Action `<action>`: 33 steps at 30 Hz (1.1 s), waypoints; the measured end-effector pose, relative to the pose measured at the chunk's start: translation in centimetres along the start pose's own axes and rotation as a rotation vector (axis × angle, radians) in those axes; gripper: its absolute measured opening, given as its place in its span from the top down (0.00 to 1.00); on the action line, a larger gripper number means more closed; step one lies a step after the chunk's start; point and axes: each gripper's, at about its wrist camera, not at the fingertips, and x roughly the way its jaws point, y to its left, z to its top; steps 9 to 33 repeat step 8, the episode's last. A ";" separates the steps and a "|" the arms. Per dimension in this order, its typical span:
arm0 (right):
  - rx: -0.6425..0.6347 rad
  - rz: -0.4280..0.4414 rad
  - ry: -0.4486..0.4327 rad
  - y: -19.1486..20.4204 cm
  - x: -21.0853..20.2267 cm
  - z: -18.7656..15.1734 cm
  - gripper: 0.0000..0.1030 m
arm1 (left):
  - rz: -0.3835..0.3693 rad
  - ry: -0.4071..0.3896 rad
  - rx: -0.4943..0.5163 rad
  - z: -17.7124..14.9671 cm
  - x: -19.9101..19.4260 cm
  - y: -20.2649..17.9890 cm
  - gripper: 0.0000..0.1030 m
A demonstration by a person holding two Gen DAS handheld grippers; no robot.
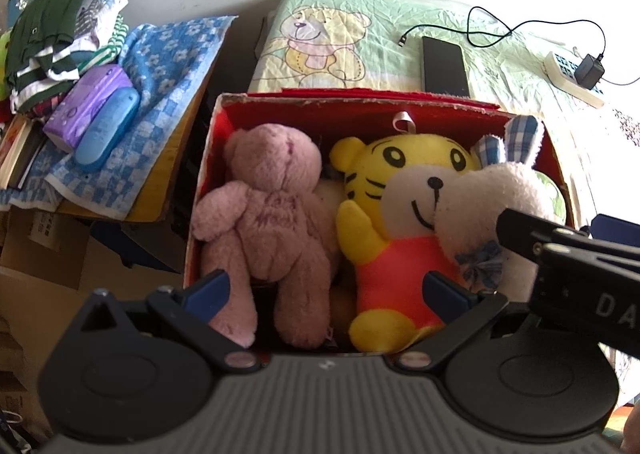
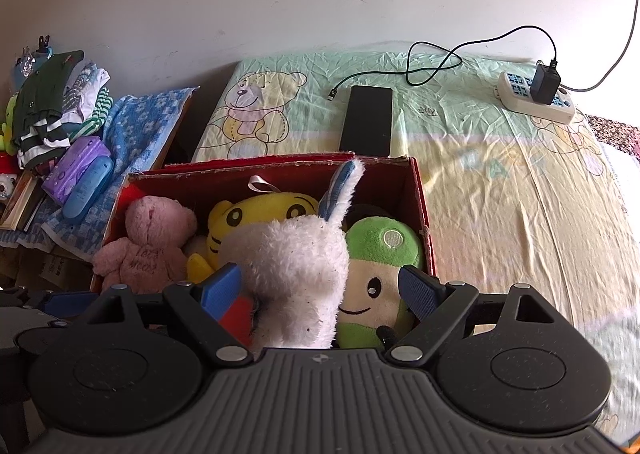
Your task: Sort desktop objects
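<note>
A red cardboard box [image 1: 360, 104] [image 2: 420, 206] holds several plush toys. A pink bear [image 1: 272, 214] [image 2: 152, 242] lies on the left and a yellow tiger [image 1: 384, 214] [image 2: 256, 214] in the middle. A white rabbit with blue checked ears [image 1: 492, 198] [image 2: 296, 266] is next to a green plush [image 2: 380, 254] on the right. My left gripper [image 1: 326, 290] is open over the near side of the box, above the bear's legs and the tiger. My right gripper [image 2: 320, 288] is open with the rabbit between its blue pads [image 2: 420, 290]; its body shows as a black arm [image 1: 560, 250] against the rabbit.
The box stands on a bed sheet with a bear print [image 2: 256, 110]. Behind it lie a black phone [image 2: 366, 120], a black cable [image 2: 432, 62] and a power strip with a charger [image 2: 536, 96]. Left are folded clothes [image 1: 52, 34], a blue towel [image 1: 160, 86], a purple pack [image 1: 88, 106] and a blue case [image 1: 106, 130].
</note>
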 end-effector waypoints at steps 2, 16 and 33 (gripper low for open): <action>0.004 0.003 0.000 -0.1 0.0 0.0 0.15 | 0.012 0.001 -0.007 0.1 0.1 0.1 0.01; 0.024 0.021 0.001 -0.6 -0.1 0.0 0.15 | 0.033 0.003 -0.004 0.2 0.2 0.1 0.01; 0.024 0.021 0.001 -0.6 -0.1 0.0 0.15 | 0.033 0.003 -0.004 0.2 0.2 0.1 0.01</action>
